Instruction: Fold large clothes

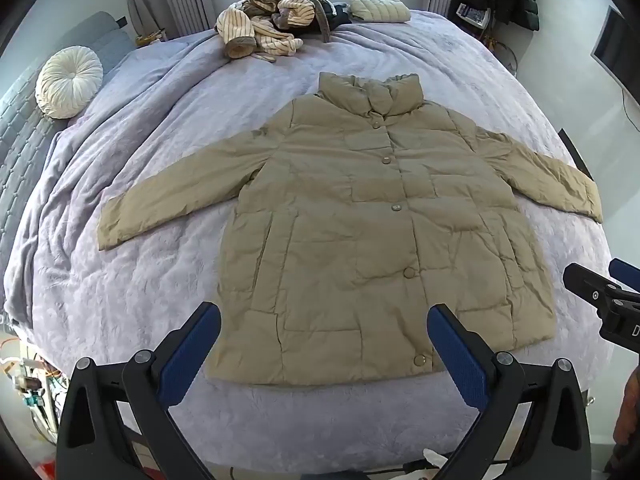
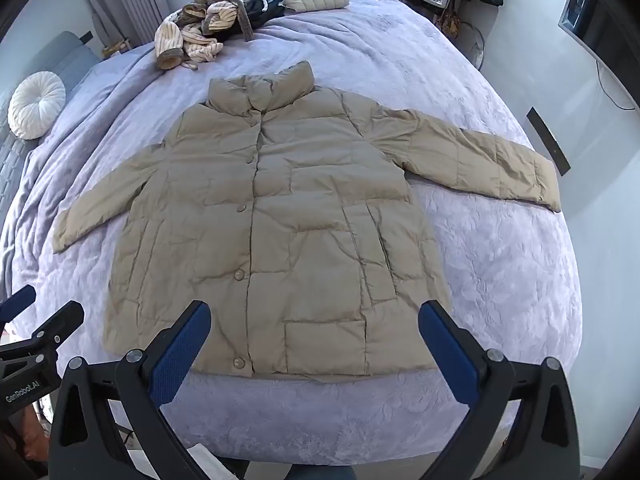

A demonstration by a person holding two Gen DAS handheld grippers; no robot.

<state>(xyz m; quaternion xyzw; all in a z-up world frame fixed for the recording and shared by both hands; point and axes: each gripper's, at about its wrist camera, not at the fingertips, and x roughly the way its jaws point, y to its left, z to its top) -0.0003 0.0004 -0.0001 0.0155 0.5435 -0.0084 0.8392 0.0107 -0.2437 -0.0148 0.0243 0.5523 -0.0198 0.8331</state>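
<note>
Both of your grippers hang with fingers spread wide and gripping nothing — the left gripper (image 1: 324, 350) sits over the hem of the khaki puffer jacket (image 1: 360, 232), the right gripper (image 2: 314, 346) over the same hem further to the right. Your jacket lies face up and buttoned on the lavender bedspread (image 2: 500, 260), collar toward the far side, both sleeves stretched outward. Beyond the collar you have a striped garment heap (image 1: 264, 20) and a folded pale puffer (image 1: 380, 7) — a round white cushion (image 1: 69, 82) rests at the left.
</note>
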